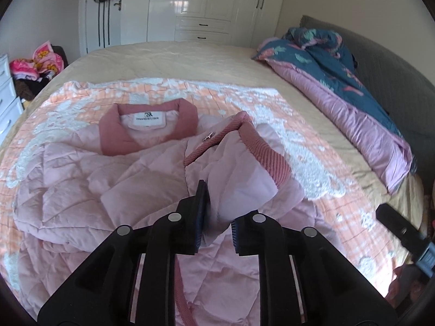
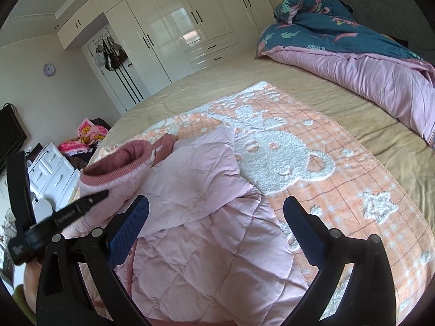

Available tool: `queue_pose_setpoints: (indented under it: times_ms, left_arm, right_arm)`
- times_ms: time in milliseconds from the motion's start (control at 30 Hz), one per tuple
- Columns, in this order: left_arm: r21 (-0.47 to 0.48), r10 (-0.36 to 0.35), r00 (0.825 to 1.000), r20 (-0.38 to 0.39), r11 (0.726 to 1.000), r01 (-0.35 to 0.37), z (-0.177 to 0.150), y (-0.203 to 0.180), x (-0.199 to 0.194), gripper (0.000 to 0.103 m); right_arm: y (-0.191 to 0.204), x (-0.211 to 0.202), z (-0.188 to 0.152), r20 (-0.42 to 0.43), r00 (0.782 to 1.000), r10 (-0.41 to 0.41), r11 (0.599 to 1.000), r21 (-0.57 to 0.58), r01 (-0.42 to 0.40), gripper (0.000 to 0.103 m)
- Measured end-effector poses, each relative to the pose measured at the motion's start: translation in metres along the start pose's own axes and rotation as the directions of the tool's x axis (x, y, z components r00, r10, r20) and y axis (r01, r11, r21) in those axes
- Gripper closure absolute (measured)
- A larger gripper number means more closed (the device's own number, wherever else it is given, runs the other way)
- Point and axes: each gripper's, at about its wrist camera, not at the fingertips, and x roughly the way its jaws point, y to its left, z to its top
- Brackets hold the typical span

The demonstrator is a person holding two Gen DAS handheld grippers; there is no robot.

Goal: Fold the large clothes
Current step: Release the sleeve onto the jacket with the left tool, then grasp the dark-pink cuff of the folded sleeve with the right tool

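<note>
A pale pink quilted jacket (image 1: 81, 190) lies face up on the bed, its darker pink collar (image 1: 146, 127) at the far end. My left gripper (image 1: 218, 217) is shut on the jacket's sleeve (image 1: 244, 179), just behind the ribbed cuff (image 1: 261, 146), and holds it raised over the jacket's chest. In the right wrist view the same cuff (image 2: 117, 163) stands up at the left, with the left gripper (image 2: 89, 203) pinching it. My right gripper (image 2: 216, 222) hovers open and wide over the jacket's body (image 2: 204, 258), with nothing pinched between its pads.
The jacket rests on an orange blanket with a white bear pattern (image 2: 285, 157), spread on a beige bed (image 2: 353, 125). A teal and lilac duvet (image 2: 353, 62) is bunched at the right. White wardrobes (image 2: 176, 27) stand behind, white drawers (image 2: 51, 168) and piled clothes (image 2: 84, 135) at the left.
</note>
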Motion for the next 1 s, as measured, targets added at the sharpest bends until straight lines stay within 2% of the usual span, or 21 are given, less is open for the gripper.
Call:
queue_pose_setpoints:
  times_ms: [200,367,400,433,467,533,600,733,800,1000]
  left_arm:
    - [0.027,0.006,0.999,-0.04,1.0,-0.005,-0.014,-0.011,0.015,0.086]
    - [0.075,0.006,0.995,-0.101,0.997,0.002,-0.025,-0.018,0.029,0.069]
    - [0.081,-0.003,0.994,-0.111,0.997,0.012,-0.027,-0.018,0.03,0.054]
    - [0.085,-0.027,0.992,-0.122,0.996,0.038,-0.03,-0.021,0.031,0.032]
    - [0.092,-0.038,0.991,-0.125,0.995,0.049,-0.032,-0.023,0.031,0.023]
    - [0.143,-0.023,0.993,-0.119,0.989,0.041,-0.037,-0.03,0.027,0.021]
    - [0.159,-0.048,0.99,-0.135,0.985,0.069,-0.041,-0.03,0.022,0.021]
    - [0.174,-0.043,0.99,-0.132,0.983,0.066,-0.041,-0.019,0.008,0.01]
    - [0.172,-0.017,0.993,-0.121,0.984,0.037,-0.037,-0.003,0.0,0.009]
    - [0.069,0.071,0.993,-0.095,0.996,-0.065,-0.018,0.067,-0.021,0.009]
  right_arm:
    - [-0.009,0.004,-0.003,-0.013,1.0,-0.009,1.0,0.012,0.01,0.004]
    - [-0.012,0.006,-0.004,-0.023,1.0,-0.01,1.0,0.026,0.011,0.004]
    - [-0.012,0.007,-0.004,-0.025,1.0,-0.012,1.0,0.025,0.012,0.004]
    - [-0.012,0.007,-0.004,-0.027,1.0,-0.01,1.0,0.023,0.011,0.004]
    - [-0.012,0.007,-0.004,-0.028,1.0,-0.009,1.0,0.023,0.009,0.004]
    - [-0.011,0.008,-0.004,-0.033,0.999,-0.007,1.0,0.021,0.008,0.004]
    - [-0.01,0.009,-0.004,-0.038,0.999,-0.002,1.0,0.023,0.003,0.004]
    - [0.001,0.015,-0.005,-0.063,0.998,0.008,1.0,0.003,-0.008,0.004]
    - [0.011,0.02,-0.007,-0.082,0.996,0.02,1.0,-0.012,-0.021,0.004]
    - [0.043,0.051,-0.02,-0.19,0.977,0.096,0.995,-0.004,-0.098,0.004]
